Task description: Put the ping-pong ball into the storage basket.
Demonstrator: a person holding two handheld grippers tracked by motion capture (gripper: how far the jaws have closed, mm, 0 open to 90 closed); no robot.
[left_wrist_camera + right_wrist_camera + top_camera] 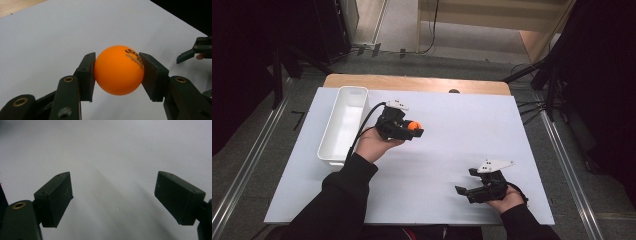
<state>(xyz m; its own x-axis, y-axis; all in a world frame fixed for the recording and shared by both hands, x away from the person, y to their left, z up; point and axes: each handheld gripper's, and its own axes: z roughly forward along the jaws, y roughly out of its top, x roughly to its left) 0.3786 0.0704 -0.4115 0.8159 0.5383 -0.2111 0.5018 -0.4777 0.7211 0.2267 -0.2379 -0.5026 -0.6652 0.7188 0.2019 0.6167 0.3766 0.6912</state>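
Observation:
An orange ball (118,70) with black print is clamped between the two black pads of my left gripper (117,75). In the high view that left gripper (414,129) is held over the white board just right of the tub, the orange ball (413,125) at its tip. My right gripper (465,181) lies low near the board's front right, pointing left, its jaws wide apart. Its own view shows the right gripper (113,195) open over bare white surface with nothing between the pads. The right gripper's tip (186,55) also appears far off in the left gripper view.
A long white tub (343,124) stands along the left side of the white board (452,150), which rests on a wooden table (412,82). Dark stands and cables (537,107) flank the table on grey floor.

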